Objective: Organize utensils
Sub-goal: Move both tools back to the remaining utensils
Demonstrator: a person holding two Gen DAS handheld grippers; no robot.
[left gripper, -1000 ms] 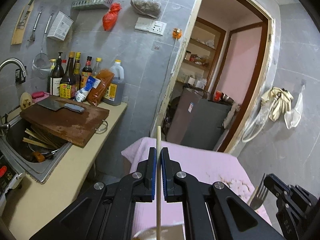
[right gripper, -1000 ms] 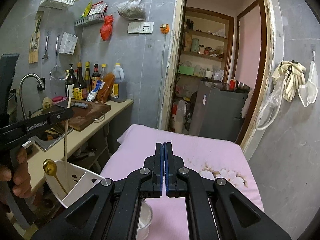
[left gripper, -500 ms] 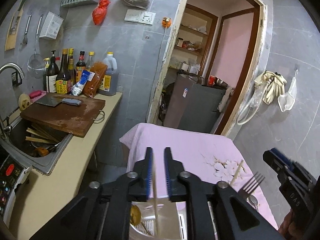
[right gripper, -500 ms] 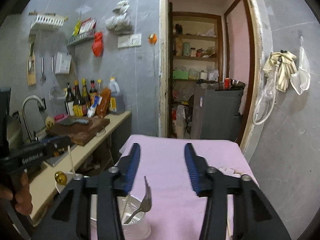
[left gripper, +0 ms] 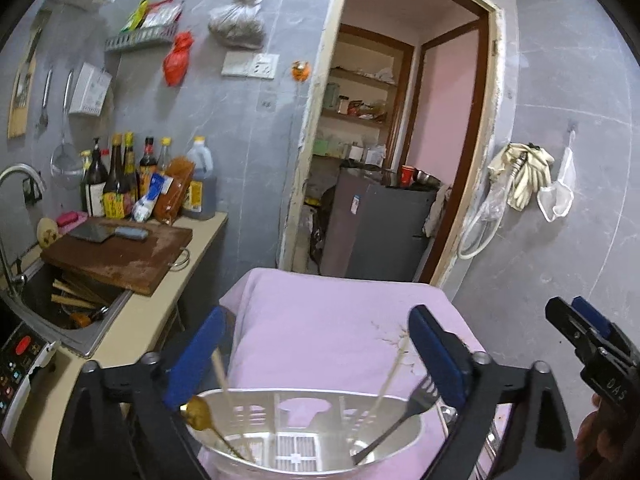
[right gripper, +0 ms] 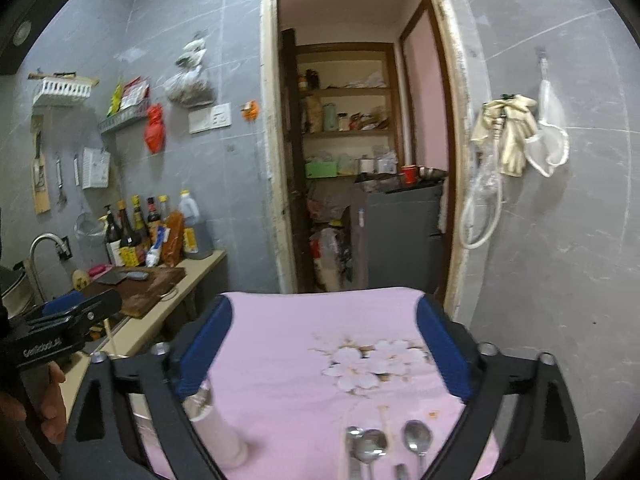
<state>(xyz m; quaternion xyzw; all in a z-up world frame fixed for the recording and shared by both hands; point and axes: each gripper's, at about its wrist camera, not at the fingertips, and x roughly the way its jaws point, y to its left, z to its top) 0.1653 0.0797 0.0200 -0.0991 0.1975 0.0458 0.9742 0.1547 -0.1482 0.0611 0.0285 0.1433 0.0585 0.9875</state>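
Note:
In the left wrist view a white utensil holder (left gripper: 304, 432) stands on the pink tablecloth (left gripper: 328, 320) just below my left gripper (left gripper: 316, 356), which is open and empty. In the holder are a gold spoon (left gripper: 198, 418), chopsticks (left gripper: 222, 376) and a dark fork (left gripper: 420, 398). My right gripper (right gripper: 324, 344) is open and empty above the cloth (right gripper: 304, 328). Several metal spoons (right gripper: 372, 446) lie on the cloth below it. The holder's edge (right gripper: 212, 424) shows at its lower left. The right gripper also shows at the right edge of the left wrist view (left gripper: 592, 344).
A counter (left gripper: 132, 336) runs along the left with a wooden cutting board (left gripper: 116, 256), a cleaver (left gripper: 106, 233), bottles (left gripper: 120, 184) and a sink (left gripper: 60, 304). A doorway (left gripper: 400, 152) with a grey cabinet (left gripper: 380, 232) lies behind the table. Gloves (left gripper: 524, 172) hang on the right wall.
My left gripper opened and let a chopstick drop into the holder. My right gripper opened, released the fork into the holder, and moved right over the spoons.

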